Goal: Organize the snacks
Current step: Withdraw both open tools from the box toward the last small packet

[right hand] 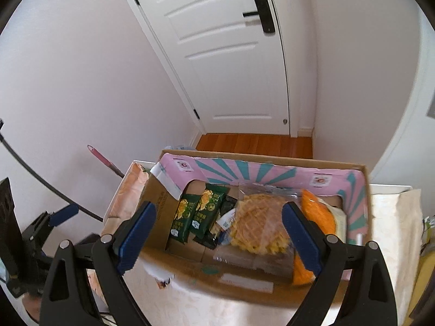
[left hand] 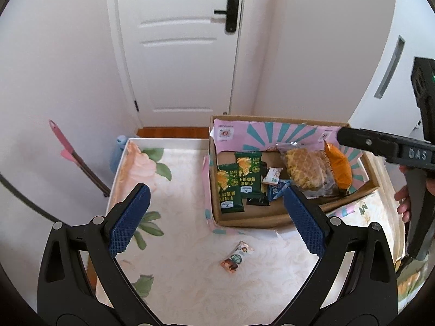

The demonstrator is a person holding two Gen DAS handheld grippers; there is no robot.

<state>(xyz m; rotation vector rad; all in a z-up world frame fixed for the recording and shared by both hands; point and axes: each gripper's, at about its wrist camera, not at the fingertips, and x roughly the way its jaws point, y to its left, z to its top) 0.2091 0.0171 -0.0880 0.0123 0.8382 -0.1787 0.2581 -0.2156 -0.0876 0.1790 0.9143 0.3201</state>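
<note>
A cardboard box (left hand: 244, 218) with pink and teal flaps stands on the table and holds two green snack packs (left hand: 239, 182), a clear bag of yellow waffle snacks (left hand: 307, 168), an orange bag (left hand: 339, 168) and small packets. One small snack packet (left hand: 236, 254) lies on the tablecloth in front of the box. My left gripper (left hand: 214, 217) is open and empty above that packet. My right gripper (right hand: 217, 233) is open and empty over the box (right hand: 244, 288), above the waffle bag (right hand: 261, 225) and green packs (right hand: 195, 214). The right gripper body also shows in the left wrist view (left hand: 386, 146).
The table has a floral cloth (left hand: 176, 190) and a white rim (left hand: 163, 141). A pink-handled mop (left hand: 73, 154) leans on the left wall. A white door (left hand: 176, 40) and wooden floor (right hand: 255, 144) lie beyond. A yellowish bag (right hand: 426, 244) sits at the right.
</note>
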